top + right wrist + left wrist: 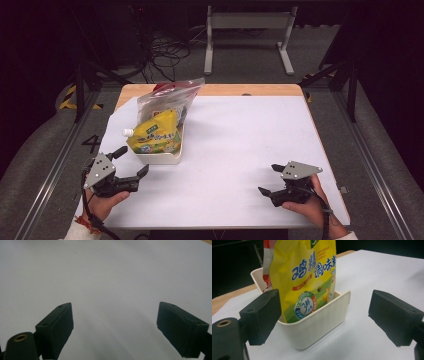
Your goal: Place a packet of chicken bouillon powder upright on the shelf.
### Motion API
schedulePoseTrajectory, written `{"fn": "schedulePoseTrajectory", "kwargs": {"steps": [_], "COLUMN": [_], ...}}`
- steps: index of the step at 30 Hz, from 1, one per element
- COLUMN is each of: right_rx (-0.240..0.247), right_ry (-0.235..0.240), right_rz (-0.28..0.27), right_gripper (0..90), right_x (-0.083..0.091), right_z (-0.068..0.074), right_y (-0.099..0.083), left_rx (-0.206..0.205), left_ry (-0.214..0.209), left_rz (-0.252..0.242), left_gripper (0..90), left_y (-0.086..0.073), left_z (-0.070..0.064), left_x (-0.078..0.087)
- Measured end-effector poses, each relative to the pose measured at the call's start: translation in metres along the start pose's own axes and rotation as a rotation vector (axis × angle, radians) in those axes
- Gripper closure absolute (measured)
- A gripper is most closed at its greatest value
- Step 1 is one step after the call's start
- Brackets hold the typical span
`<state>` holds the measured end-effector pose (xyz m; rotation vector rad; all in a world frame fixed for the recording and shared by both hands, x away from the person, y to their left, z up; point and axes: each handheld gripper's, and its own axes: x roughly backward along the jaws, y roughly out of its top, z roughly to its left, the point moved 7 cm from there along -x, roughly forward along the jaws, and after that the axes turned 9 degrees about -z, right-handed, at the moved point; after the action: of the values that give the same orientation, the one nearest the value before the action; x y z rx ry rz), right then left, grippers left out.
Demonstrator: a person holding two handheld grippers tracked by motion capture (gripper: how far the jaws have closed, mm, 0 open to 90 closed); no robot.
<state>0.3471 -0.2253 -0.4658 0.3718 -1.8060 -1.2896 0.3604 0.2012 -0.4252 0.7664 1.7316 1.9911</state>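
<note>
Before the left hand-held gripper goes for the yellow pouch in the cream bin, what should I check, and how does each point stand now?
1. Left hand-held gripper open: ok, jaws wide apart.
2. Left hand-held gripper aimed at the bin: ok, its near corner sits between the jaws.
3. Yellow pouch reachable: ok, it stands out above the bin rim.
4. Clear bag free of the pouch: cannot tell, it leans right behind it.
5. Right hand-held gripper out of the way: ok, open and holding nothing over the white sheet.
</note>
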Motion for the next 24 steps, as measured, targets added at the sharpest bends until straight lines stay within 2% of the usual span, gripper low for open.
{"fn": "schedulePoseTrajectory", "kwargs": {"steps": [4, 7, 11, 24], "right_rx": [-0.001, 0.007, 0.02, 0.061], "right_ry": [-0.003, -0.01, -0.022, -0.054], "right_rz": [-0.007, -0.014, -0.028, -0.037], "right_gripper": [13.3, 13.0, 12.5, 9.1], "right_x": [0.001, 0.002, 0.004, 0.008], "right_z": [0.0, -0.001, 0.0, 0.001], "right_y": [0.001, 0.002, 0.005, 0.006], "left_rx": [0.015, -0.009, -0.019, -0.06], "left_ry": [-0.056, -0.095, -0.154, -0.257], "left_rz": [0.022, 0.062, 0.107, 0.181], "left_gripper": [12.1, 11.9, 11.7, 11.4], "left_y": [-0.006, -0.013, -0.021, -0.034], "left_z": [-0.011, -0.022, -0.036, -0.065], "left_x": [-0.001, -0.005, -0.011, -0.028]}}
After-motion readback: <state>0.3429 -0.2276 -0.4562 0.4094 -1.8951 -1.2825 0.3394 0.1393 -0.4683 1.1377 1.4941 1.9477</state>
